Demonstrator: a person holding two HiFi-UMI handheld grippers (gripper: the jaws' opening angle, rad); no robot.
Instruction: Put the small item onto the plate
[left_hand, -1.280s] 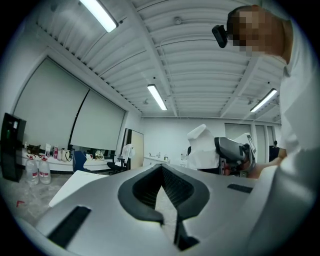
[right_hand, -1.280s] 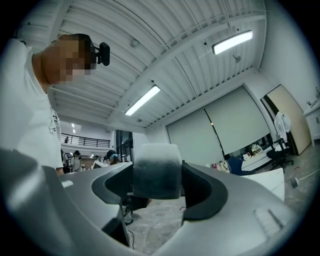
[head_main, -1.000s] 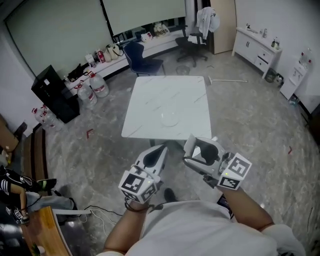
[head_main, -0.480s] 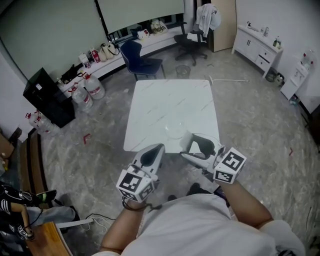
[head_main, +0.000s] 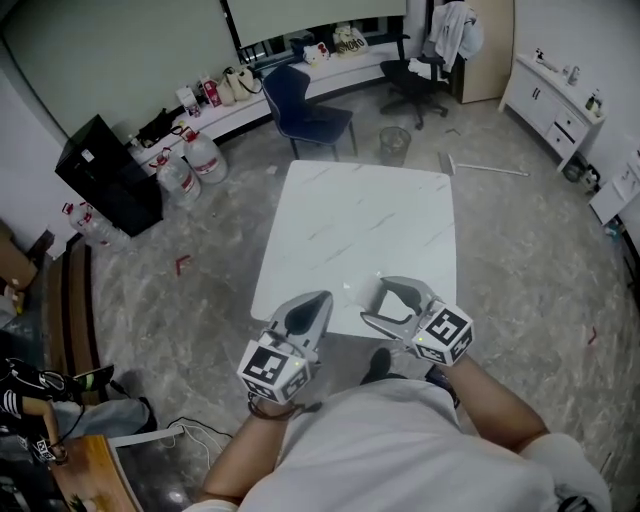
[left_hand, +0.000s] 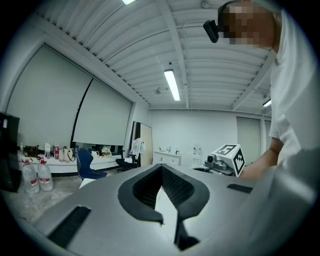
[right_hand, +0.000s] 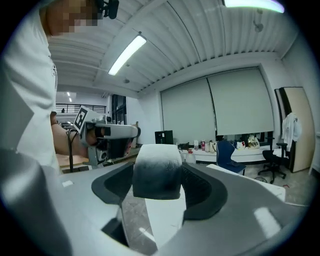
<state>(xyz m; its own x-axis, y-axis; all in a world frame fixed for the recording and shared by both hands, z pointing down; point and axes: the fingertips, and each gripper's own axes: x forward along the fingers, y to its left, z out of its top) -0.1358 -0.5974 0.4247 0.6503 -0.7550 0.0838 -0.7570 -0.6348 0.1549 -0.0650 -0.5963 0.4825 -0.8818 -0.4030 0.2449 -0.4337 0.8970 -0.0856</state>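
A small white block (head_main: 393, 305) sits between the jaws of my right gripper (head_main: 376, 300), which is shut on it. In the right gripper view the block (right_hand: 157, 172) looks white on top and dark lower down, filling the gap of the gripper (right_hand: 156, 194). My left gripper (head_main: 318, 298) is beside it, shut and holding nothing, as the left gripper view also shows (left_hand: 169, 222). Both hover over the near edge of the white table (head_main: 360, 200). A clear plate (head_main: 361, 286) shows only as faint glints just beyond the jaws.
A blue chair (head_main: 306, 110) stands at the table's far side, with a bin (head_main: 395, 144) and an office chair (head_main: 426, 72) beyond. Water jugs (head_main: 192, 158) and a black cabinet (head_main: 106, 175) stand at the left. White cupboards (head_main: 560, 95) line the right wall.
The person has stepped up to the table. Both grippers, earlier over the floor short of it, now reach over its near edge by the plate. The right gripper still holds the block.
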